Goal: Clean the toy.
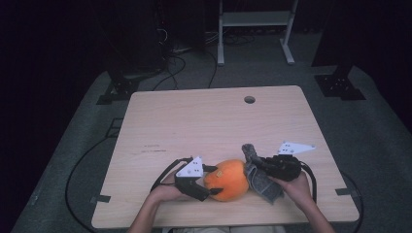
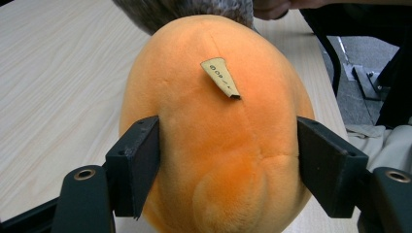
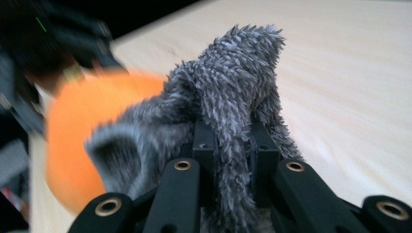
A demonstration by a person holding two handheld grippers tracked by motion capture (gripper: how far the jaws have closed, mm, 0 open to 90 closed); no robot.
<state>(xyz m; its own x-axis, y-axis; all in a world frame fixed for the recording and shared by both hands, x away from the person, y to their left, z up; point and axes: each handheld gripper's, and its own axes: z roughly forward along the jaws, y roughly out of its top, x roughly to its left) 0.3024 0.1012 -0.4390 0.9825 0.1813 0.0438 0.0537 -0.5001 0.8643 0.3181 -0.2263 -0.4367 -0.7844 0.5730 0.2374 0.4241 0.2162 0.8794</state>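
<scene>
The orange plush (image 2: 214, 136) lies near the tabletop's (image 1: 204, 121) front edge, the left gripper (image 1: 206, 182) part-open, its jaws bracketing it. The right gripper (image 3: 233, 141) is clamped on the grey fur piece (image 3: 228, 97) — pulling now could tear fur or drag the plush off.

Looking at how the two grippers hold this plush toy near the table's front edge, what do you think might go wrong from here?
1. The left gripper has its jaws around the orange body, but the pads barely press it, so it may slip free.
2. The right gripper pinches only a thin grey furry part, which could pull out.
3. The toy sits near the table front edge and might fall off.
</scene>
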